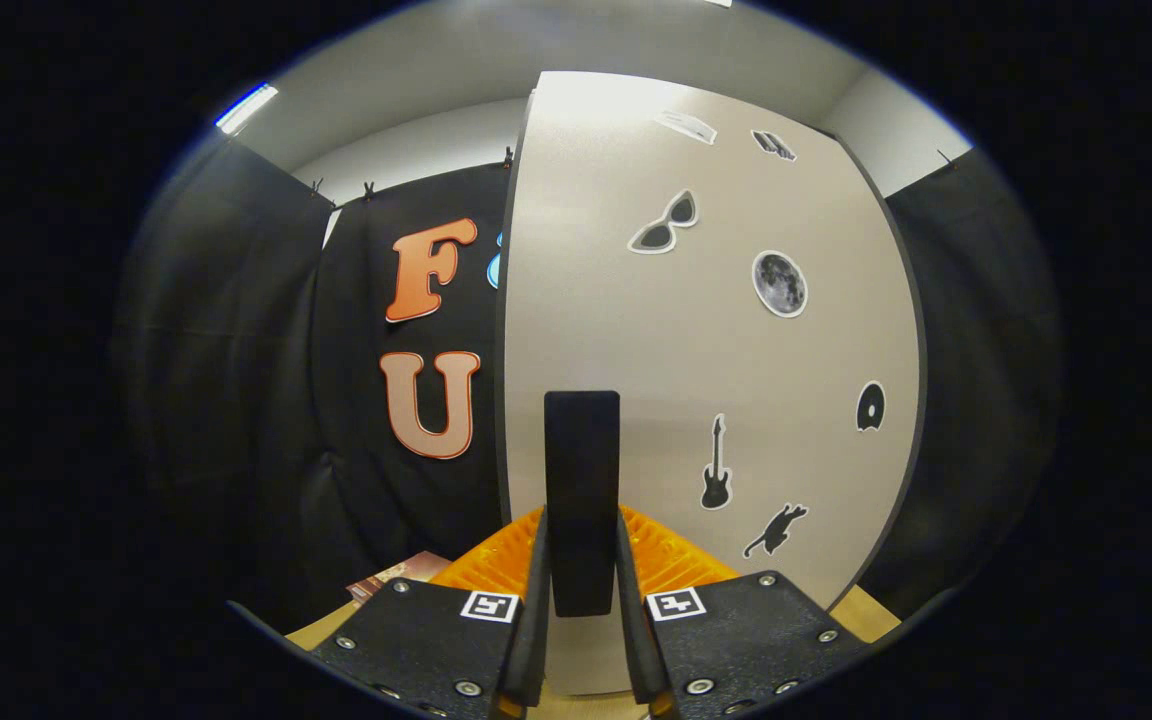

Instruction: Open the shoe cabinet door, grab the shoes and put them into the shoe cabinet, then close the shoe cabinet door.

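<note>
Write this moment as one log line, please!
stage: opening door | gripper: shut on door handle | cabinet door: closed, it seems

The one camera rides on the gripper [582, 575] and looks forward along its two fingers, which rise from the bottom centre of the frame. It faces the shoe cabinet door [706, 340] squarely and from very close, so the pale panel takes up the centre and right. The dark handle [582, 500] stands between the fingers in the lower middle.

Brown booklet [398, 577] on wooden floor [321, 628]
</note>
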### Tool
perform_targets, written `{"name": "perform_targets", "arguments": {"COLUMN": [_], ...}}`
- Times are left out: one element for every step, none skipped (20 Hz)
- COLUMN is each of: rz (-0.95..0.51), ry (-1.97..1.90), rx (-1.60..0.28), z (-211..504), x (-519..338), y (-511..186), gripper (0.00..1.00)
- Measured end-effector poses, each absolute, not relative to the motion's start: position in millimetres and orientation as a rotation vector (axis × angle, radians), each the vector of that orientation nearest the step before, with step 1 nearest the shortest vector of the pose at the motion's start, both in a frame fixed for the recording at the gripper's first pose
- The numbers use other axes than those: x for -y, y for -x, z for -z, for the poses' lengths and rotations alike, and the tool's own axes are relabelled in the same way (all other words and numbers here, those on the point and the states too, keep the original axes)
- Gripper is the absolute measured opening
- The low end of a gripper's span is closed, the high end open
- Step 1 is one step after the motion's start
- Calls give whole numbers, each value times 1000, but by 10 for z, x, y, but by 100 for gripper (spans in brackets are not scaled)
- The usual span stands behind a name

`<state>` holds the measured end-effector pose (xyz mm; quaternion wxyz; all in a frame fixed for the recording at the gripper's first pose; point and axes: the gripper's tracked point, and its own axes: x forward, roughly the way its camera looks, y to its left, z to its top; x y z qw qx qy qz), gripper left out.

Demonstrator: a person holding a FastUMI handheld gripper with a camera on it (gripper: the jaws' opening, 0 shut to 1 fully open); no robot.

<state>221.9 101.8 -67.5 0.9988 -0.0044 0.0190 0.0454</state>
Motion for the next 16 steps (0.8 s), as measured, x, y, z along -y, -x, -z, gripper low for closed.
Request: {"name": "perform_targets", "arguments": {"rz": [-95, -99, -106, -111, -114, -115, -115, -116, -119, -120, -121, -120, -120, -121, -122, -126], "ry": [5, 2, -2, -4, -4, 1, 4, 4, 0, -3, -3, 0, 3, 5, 4, 2], "rx": [-37, -37, -37, -39, -38, -39, -40, -44, -47, -49, -47, -45, -45, -45, -42, -42], "z": [670, 662, 657, 652, 643, 636, 626, 623, 614, 608, 602, 603, 609, 606, 598, 606], "x": [-974, -914, -871, -823, -781, -742, -706, -672, -632, -592, -560, -534, -520, -500, -482, -462], "y": [-2109, -1989, -1875, -1789, -1705, -1650, -1584, -1521, -1468, -1411, -1373, -1347, -1317, -1292, -1260, -1232], "gripper": [33, 33, 33, 33, 33, 32, 32, 33, 33, 32, 32, 32, 32, 32, 32, 32]}}
